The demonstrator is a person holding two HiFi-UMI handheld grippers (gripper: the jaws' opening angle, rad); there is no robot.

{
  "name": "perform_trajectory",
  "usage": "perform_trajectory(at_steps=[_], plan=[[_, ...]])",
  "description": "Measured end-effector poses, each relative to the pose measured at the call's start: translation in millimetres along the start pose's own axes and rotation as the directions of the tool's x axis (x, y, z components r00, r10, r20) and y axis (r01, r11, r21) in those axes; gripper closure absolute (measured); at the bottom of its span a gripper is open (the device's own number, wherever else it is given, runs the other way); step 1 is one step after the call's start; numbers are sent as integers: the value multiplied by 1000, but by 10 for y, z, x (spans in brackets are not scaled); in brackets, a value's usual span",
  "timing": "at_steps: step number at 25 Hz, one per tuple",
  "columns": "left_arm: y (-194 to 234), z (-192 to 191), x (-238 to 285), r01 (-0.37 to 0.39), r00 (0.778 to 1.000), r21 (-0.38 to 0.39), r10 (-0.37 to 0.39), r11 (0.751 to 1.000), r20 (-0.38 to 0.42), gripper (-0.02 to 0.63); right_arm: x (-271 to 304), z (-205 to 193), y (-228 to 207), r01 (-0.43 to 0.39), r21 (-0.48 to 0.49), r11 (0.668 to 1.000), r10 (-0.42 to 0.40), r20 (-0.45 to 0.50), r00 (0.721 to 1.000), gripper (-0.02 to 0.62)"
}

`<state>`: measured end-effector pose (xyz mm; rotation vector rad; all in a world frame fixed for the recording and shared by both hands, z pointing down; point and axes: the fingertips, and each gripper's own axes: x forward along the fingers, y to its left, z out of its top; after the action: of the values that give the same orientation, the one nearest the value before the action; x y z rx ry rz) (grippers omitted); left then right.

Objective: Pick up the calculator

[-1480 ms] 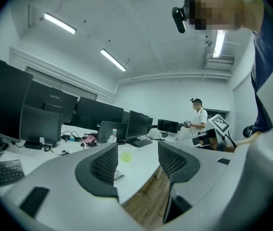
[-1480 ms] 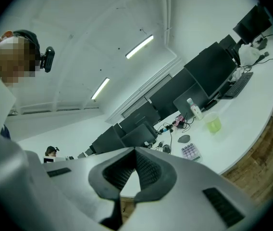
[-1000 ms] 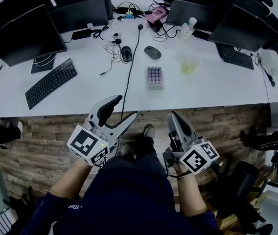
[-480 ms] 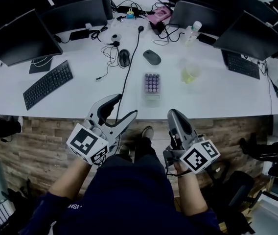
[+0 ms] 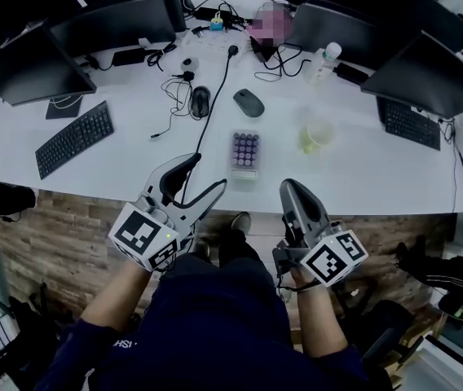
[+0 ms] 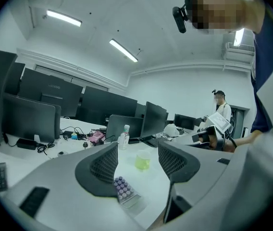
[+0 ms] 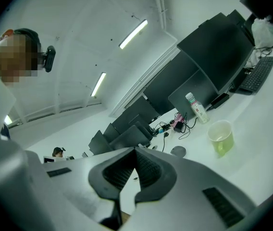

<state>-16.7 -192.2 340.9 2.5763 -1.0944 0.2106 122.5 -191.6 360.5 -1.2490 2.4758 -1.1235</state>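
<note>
The calculator [image 5: 245, 151], a pale slab with rows of purple keys, lies flat on the white desk [image 5: 362, 169] near its front edge. It also shows low between the jaws in the left gripper view [image 6: 125, 191]. My left gripper [image 5: 205, 174] is open and empty, held in front of the desk edge, just left of and below the calculator. In its own view the left gripper [image 6: 137, 165] stands wide apart. My right gripper [image 5: 290, 189] is shut on nothing, off the desk to the calculator's lower right; in its own view the right gripper [image 7: 134, 158] has its jaws together.
A green cup [image 5: 315, 135] stands right of the calculator. Two mice [image 5: 249, 102] [image 5: 200, 101], a black cable [image 5: 215, 112], a keyboard [image 5: 73, 138], a bottle [image 5: 323, 60] and several monitors [image 5: 117, 24] fill the desk behind. Wooden floor [image 5: 68, 235] lies below the desk.
The desk and calculator have drawn nearer to both grippers in the head view. Neither gripper has changed its jaw state.
</note>
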Motion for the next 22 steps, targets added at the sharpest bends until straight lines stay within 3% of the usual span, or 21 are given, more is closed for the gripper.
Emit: perform_trajectory(at_steps=[13, 22], plan=[[214, -353, 477, -123, 990, -83, 117, 989, -74, 327, 321, 124, -571, -66, 20, 998, 67, -100, 993, 592], [350, -703, 719, -137, 983, -149, 116, 979, -140, 327, 482, 45, -892, -49, 37, 998, 53, -137, 989, 592]])
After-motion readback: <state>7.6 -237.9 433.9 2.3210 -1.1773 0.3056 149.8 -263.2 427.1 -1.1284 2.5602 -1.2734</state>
